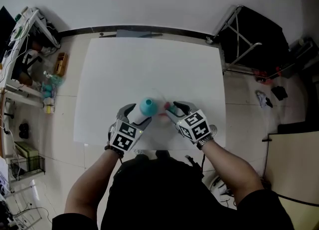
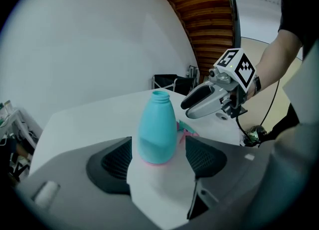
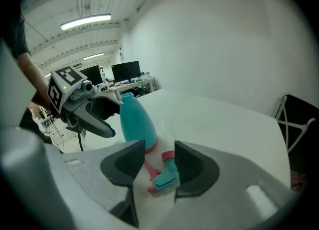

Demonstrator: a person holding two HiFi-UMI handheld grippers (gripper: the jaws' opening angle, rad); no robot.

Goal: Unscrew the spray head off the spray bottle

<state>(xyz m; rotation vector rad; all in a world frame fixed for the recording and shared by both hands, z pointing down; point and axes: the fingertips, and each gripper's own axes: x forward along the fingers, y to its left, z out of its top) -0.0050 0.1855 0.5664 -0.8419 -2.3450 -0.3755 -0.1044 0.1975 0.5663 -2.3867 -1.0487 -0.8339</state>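
Head view: bottle [image 1: 147, 107], table [image 1: 149, 64], cluttered shelf [image 1: 22, 45]

The spray bottle [image 2: 157, 127] was teal with a pink base, the spray head [image 3: 164, 176] teal and pink, the bench [image 1: 149, 64] white.

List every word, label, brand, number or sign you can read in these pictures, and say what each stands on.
No text can be read.
On the spray bottle: plain teal, no label shows.
On the spray head: no print shows.
On the marker cubes: black-and-white square patterns, no letters or numbers.
On the shelf clutter: too small to read.
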